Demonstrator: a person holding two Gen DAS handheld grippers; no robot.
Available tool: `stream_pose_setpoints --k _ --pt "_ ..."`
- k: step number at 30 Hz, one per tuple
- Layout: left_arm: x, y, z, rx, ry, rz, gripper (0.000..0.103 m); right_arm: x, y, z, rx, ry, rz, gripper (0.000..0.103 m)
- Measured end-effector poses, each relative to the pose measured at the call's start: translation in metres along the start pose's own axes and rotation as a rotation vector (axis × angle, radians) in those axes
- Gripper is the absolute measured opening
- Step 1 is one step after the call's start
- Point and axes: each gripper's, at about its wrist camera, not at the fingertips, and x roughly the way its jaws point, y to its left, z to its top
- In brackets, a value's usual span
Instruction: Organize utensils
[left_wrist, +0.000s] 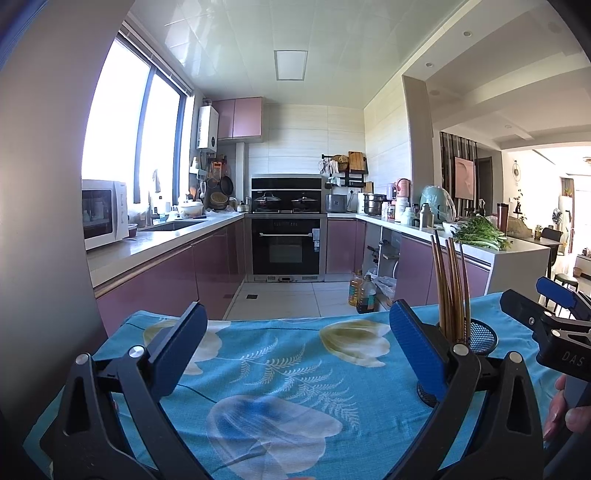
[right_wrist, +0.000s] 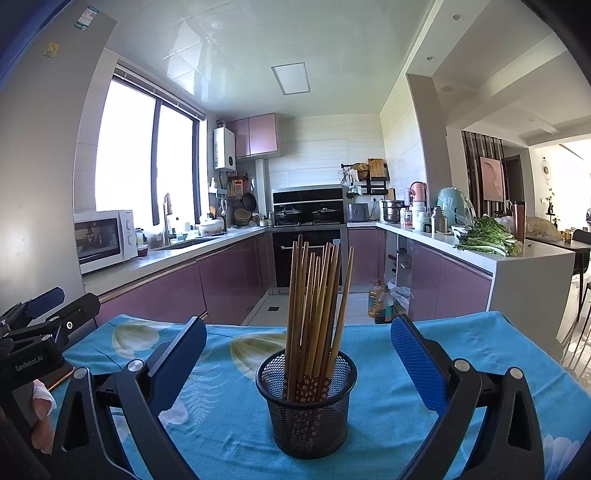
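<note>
A black wire-mesh holder (right_wrist: 306, 402) stands upright on the tabletop (right_wrist: 406, 435), which is draped in a blue cloth printed with pale flowers and fern sprigs. A bundle of wooden chopsticks (right_wrist: 314, 314) stands inside it, decorated ends down, the sticks leaning a little apart from one another at the top; one on the right tilts out more than the rest.

In the right wrist view the right claw (right_wrist: 299, 354) is spread wide and grasps nothing. Its two blue-padded fingers flank the holder on either side, well clear of the mesh. The holder sits roughly midway between them, slightly farther out than the pads.

The left claw (left_wrist: 295, 347) is likewise released, its fingers wide apart over bare cloth with nothing between them. In its view the holder (left_wrist: 480, 338) and chopsticks (left_wrist: 450, 288) lie off to its right, just behind its right finger, which hides part of the mesh; whether the finger touches the holder cannot be told for certain. The right claw's black frame shows at the far right edge of that view, with a few of the person's fingers (left_wrist: 565, 410) below it.

Beyond the tabletop is a kitchen with mauve cabinets (right_wrist: 229, 280), a microwave (right_wrist: 103, 240) on the left, an oven (left_wrist: 286, 247) at the back and leafy greens (right_wrist: 487, 240) on the right.
</note>
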Motion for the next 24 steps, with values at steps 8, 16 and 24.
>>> stream_pose_setpoints --k 8,16,24 --pt "-0.001 0.0004 -0.0002 0.0 0.003 0.0 0.097 0.0003 -0.0008 0.0 0.001 0.0 0.001 0.097" --pt "-0.002 -0.0001 -0.0003 0.0 0.004 0.001 0.097 0.0008 -0.0015 0.0004 0.001 -0.001 -0.001 0.097" --pt "-0.0022 0.0001 -0.0001 0.001 0.005 0.001 0.097 0.0016 -0.0011 -0.0001 0.001 0.001 -0.002 0.097"
